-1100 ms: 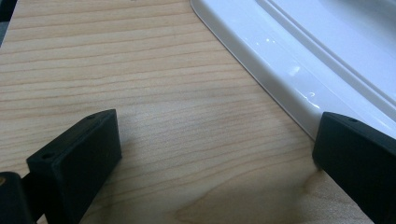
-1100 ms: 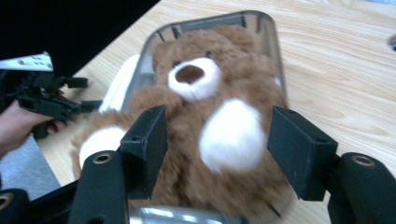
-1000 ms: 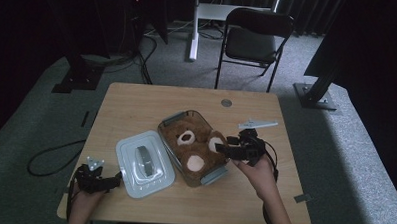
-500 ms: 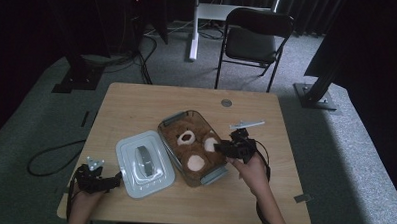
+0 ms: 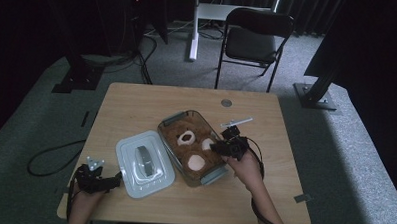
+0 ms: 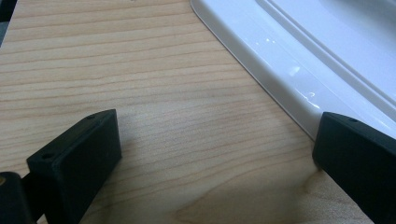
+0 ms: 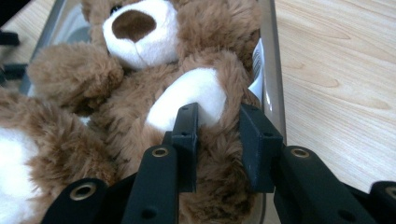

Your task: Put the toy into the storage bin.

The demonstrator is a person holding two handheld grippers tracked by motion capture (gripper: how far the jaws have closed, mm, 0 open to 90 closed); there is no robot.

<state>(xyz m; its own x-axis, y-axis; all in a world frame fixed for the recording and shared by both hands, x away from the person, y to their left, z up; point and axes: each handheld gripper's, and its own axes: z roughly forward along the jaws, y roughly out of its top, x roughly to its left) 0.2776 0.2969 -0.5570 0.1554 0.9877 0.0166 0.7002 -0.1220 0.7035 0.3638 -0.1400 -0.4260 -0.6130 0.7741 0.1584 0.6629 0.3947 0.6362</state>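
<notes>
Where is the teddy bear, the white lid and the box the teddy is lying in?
teddy bear [image 7: 140,35], right gripper view, on its white muzzle.
white lid [image 5: 144,163], high view, on the flat top beside its grey handle.
clear box [image 5: 171,119], high view, on the grey clip at its far end.

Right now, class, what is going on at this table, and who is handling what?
A person works at a wooden table with a gripper in each hand. The right gripper has just been closing its jaws and now pinches a paw of the brown teddy bear, which lies in a clear container. The left gripper rests open on the table beside the white lid, which lies off the container. The bear has not been lifted out yet.
</notes>
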